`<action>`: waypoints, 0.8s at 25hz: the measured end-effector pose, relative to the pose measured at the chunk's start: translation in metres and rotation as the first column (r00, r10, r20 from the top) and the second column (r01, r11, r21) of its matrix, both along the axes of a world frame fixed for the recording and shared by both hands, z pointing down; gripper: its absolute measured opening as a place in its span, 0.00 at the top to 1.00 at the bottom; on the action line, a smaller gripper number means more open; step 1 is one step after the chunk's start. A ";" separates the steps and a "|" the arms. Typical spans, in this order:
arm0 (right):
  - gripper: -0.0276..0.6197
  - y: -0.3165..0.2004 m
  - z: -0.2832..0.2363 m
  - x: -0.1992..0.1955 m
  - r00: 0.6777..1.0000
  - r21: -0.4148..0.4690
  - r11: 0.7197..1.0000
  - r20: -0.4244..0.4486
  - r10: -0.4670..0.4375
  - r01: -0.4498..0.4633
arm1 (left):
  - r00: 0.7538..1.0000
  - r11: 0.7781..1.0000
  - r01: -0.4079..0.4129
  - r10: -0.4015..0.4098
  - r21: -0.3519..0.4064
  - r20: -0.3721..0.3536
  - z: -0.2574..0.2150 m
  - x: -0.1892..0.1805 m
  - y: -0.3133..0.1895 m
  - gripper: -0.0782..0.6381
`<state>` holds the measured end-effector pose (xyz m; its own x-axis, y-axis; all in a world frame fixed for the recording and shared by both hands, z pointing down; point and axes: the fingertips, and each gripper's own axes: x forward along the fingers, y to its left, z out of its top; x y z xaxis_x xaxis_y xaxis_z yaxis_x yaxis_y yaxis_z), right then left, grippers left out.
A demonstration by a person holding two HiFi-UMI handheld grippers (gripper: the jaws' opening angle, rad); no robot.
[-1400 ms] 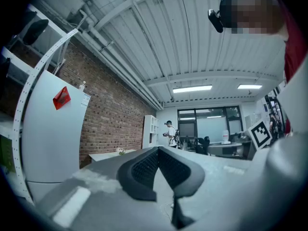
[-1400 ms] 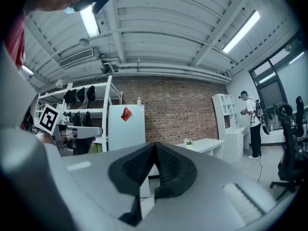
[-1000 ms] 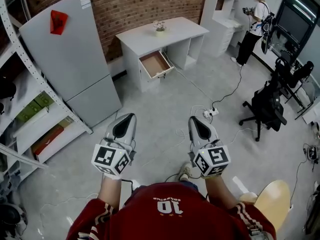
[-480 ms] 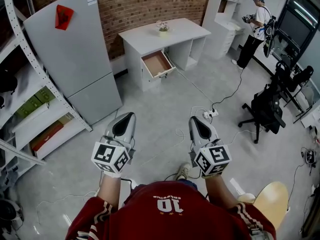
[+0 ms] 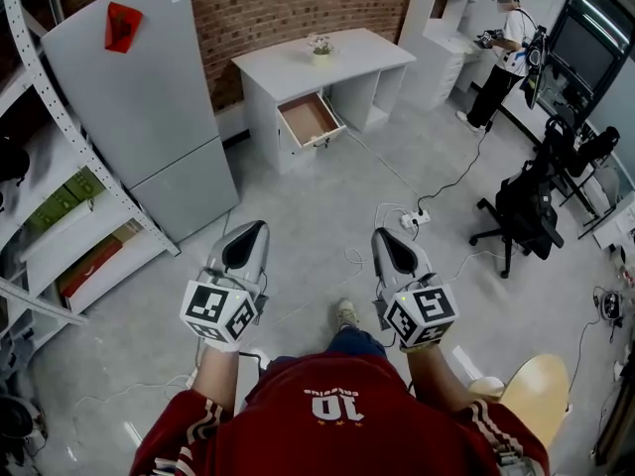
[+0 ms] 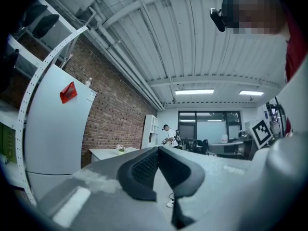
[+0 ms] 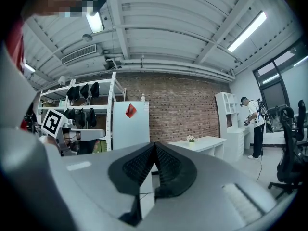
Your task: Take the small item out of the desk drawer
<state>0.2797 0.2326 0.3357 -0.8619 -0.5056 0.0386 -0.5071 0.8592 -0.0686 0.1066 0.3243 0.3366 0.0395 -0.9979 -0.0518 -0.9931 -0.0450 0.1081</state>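
White across its top, the desk stands at the far end of the room against the brick wall, just right of the tall grey fridge. Its drawer is pulled out toward the near side, showing a brown wooden bottom. From where the person stands, well apart from it, I cannot make out the small item inside; if it is there it is too small to see, or it is tucked behind the drawer front. The left gripper and the right gripper are held level side by side over the open floor, each with its jaws pressed together on nothing. A power strip and its cords lie on the floor to the right, on the way across. Judging by the task, the thing should be light and easy to knock about, so it may skid on the smooth drawer bottom if nudged. I would come down from above, clear of the drawer walls, spread the jaws first, and pinch it across its narrowest sides with a gentle squeeze.
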 end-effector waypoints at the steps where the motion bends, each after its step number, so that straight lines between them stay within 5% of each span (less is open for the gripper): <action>1: 0.96 -0.001 0.000 0.000 1.000 0.000 1.000 0.000 0.001 -0.001 | 1.000 1.000 0.000 0.000 0.000 -0.002 0.001 0.000 -0.001 0.89; 20: 0.96 -0.117 0.027 -0.075 0.996 -0.065 0.995 0.042 -0.079 0.082 | 0.999 0.997 0.036 -0.033 -0.075 0.033 0.018 -0.060 -0.104 0.89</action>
<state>0.2045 0.1153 0.3624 -0.9011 -0.4321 0.0356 -0.4324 0.8899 -0.1455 0.0463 0.2199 0.3545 0.0055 -0.9997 0.0244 -0.9969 -0.0036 0.0782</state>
